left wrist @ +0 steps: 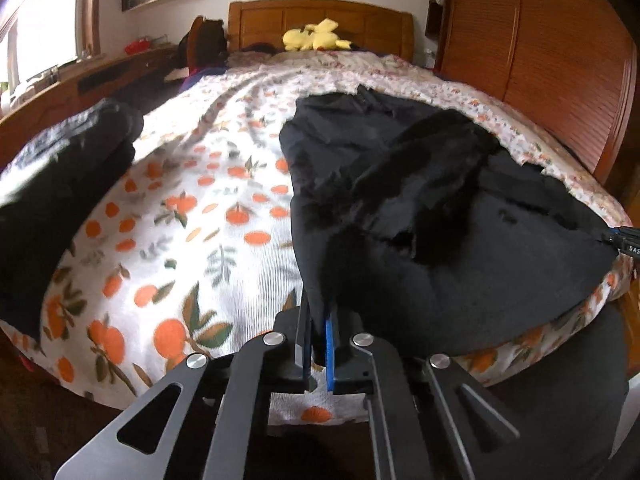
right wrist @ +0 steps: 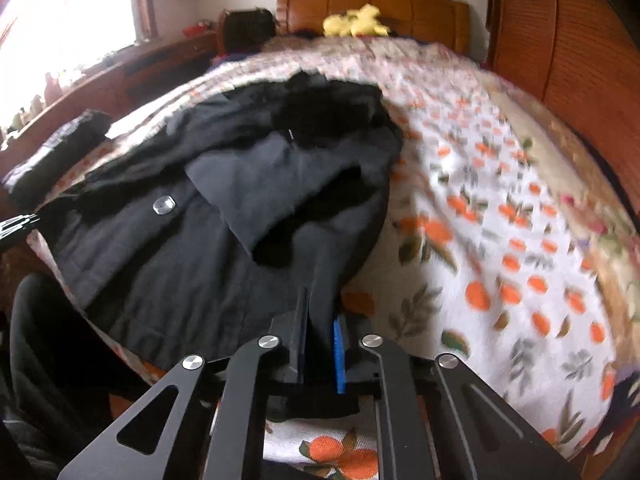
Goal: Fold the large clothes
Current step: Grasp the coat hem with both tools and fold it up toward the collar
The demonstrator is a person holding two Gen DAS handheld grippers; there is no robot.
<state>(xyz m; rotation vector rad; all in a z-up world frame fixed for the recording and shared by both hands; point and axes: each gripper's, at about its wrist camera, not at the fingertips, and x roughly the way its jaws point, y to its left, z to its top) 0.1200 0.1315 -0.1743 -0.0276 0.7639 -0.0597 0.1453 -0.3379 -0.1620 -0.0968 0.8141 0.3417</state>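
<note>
Lying across an orange-print bedspread point(left wrist: 192, 216), a dark jacket point(left wrist: 440, 248) is spread near the foot of the bed. At far left in the left wrist view, a second dark bundle point(left wrist: 68, 184) is seen at the bed's left edge. The jacket's near-left hem is pinched between the closed fingers of the left gripper point(left wrist: 318, 332). Only in the right wrist view is a silver button point(right wrist: 164, 205) shown on the jacket's front. The near-right hem is clamped by the right gripper point(right wrist: 320, 320). A yellow plush toy point(right wrist: 356, 21) is seen against the headboard.
</note>
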